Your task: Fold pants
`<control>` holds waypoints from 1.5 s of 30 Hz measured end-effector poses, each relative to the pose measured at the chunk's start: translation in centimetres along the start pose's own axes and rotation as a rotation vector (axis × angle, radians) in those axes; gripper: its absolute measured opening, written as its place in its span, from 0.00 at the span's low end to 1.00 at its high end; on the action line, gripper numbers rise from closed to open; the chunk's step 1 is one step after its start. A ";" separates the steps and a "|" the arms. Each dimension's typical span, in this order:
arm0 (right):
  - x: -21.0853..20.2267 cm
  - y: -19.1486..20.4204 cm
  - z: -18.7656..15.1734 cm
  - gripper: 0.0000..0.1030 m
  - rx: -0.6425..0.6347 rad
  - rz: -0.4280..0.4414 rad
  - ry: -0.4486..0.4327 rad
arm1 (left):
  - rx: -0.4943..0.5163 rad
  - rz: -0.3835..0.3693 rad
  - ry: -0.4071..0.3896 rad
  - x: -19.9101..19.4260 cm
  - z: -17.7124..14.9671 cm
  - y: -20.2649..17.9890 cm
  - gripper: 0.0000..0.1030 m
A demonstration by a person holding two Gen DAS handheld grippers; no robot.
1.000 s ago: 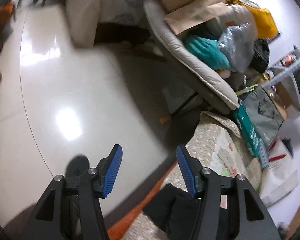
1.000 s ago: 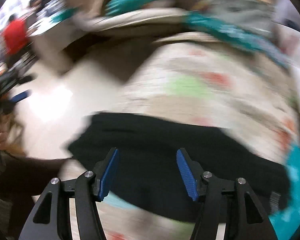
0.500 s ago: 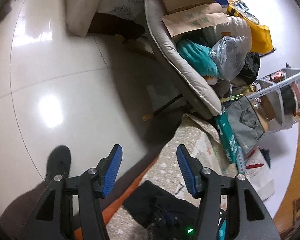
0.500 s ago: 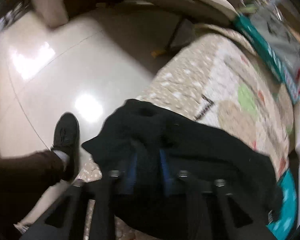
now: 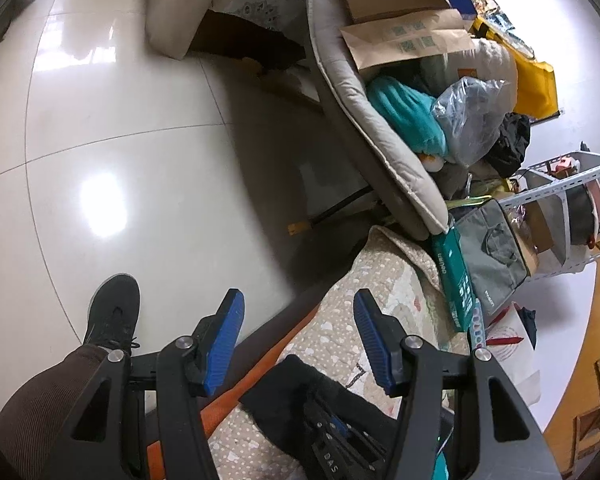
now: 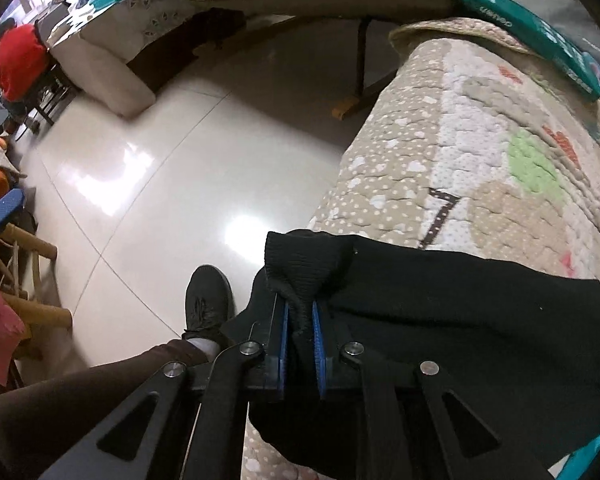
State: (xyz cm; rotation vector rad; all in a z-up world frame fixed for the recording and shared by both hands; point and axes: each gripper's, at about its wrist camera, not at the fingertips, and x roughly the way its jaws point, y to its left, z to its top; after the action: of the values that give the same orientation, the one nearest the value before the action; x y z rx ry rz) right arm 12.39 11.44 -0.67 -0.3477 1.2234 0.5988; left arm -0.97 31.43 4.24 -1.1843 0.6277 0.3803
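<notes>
Black pants (image 6: 440,320) lie across a quilted mat (image 6: 480,152), filling the lower right of the right wrist view. The right claw (image 6: 300,332), at lower centre, is clamped on a ribbed knit edge of the pants, likely the waistband or a cuff. The soft fabric bunches into a pinched ridge between the blue ridged pads (image 6: 283,332), probably so that the end can be lifted and carried over for a fold.

In the left wrist view, the left claw (image 5: 298,338) hangs wide apart and empty at lower centre, above the mat's edge, seemingly ready to take another corner. The pants (image 5: 284,396) show below it. The mat is padded, beige, dotted white. Glossy pale floor tiles (image 5: 120,168) fill the left.
</notes>
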 end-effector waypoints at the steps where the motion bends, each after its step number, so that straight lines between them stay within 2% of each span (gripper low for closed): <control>1: 0.2 -0.2 0.2 0.11 0.002 0.007 0.000 | -0.001 0.000 0.005 0.1 0.0 0.0 0.54; 6: -0.6 -0.4 1.4 0.11 0.024 0.045 -0.022 | 0.001 0.004 0.002 0.3 0.1 -0.1 0.54; 10: -1.9 -0.5 2.4 0.11 0.057 0.110 -0.045 | -0.005 0.008 -0.001 0.5 0.1 0.0 0.54; 13: -0.9 0.1 2.5 0.12 0.046 0.100 -0.025 | -0.003 0.007 0.015 0.8 0.1 0.1 0.54; 15: 1.2 0.1 2.1 0.17 0.054 0.107 0.039 | 0.000 0.008 0.026 1.0 0.0 0.1 0.54; 16: 2.2 -0.1 2.0 0.26 0.061 0.128 0.069 | 0.001 0.010 0.031 1.1 0.0 0.2 0.54; 17: 3.0 -0.4 1.8 0.44 0.075 0.167 0.091 | -0.001 0.013 0.032 1.2 0.0 0.3 0.54; 18: 3.5 -0.7 1.6 0.53 0.094 0.221 0.104 | -0.004 0.015 0.032 1.2 0.0 0.3 0.54; 19: 3.5 -0.9 1.4 0.67 0.110 0.285 0.100 | -0.010 0.019 0.029 1.2 0.0 0.5 0.54; 20: 3.3 -0.9 1.4 0.70 0.111 0.319 0.090 | -0.012 0.023 0.026 1.1 0.0 0.6 0.54; 23: 1.6 -1.2 1.9 0.70 0.084 0.328 0.041 | -0.010 0.042 0.019 1.3 0.0 0.8 0.54; 27: -0.6 -2.5 2.9 0.70 0.076 0.298 -0.025 | -0.016 0.086 0.035 1.8 0.0 1.9 0.54; 31: 0.1 -2.0 2.6 0.63 0.040 0.359 0.011 | -0.055 0.115 0.045 2.2 -0.2 3.3 0.54; 33: 2.3 -1.9 2.6 0.63 0.056 0.417 0.072 | -0.050 0.097 0.052 2.5 -0.7 3.3 0.54; 35: 5.1 -2.1 2.6 0.64 0.099 0.418 0.148 | -0.047 0.071 0.068 2.9 -1.3 3.5 0.54; 37: 5.6 -2.9 2.9 0.63 0.141 0.447 0.154 | -0.048 0.077 0.087 3.3 -2.0 3.8 0.54; 39: 4.3 -3.6 3.8 0.63 0.139 0.495 0.125 | -0.064 0.099 0.101 3.5 -3.0 4.6 0.54; 41: 2.2 -4.6 4.9 0.63 0.088 0.456 0.059 | -0.097 0.110 0.132 3.9 -4.5 5.1 0.54; 45: 0.7 -6.1 5.7 0.63 -0.006 0.365 0.024 | -0.106 0.061 0.228 6.2 -8.6 4.0 0.54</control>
State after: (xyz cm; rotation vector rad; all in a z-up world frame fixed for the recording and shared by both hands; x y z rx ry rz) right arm 20.55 9.91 0.11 -0.1353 1.3187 0.9137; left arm -0.66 24.41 -4.66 -1.3229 0.8508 0.3356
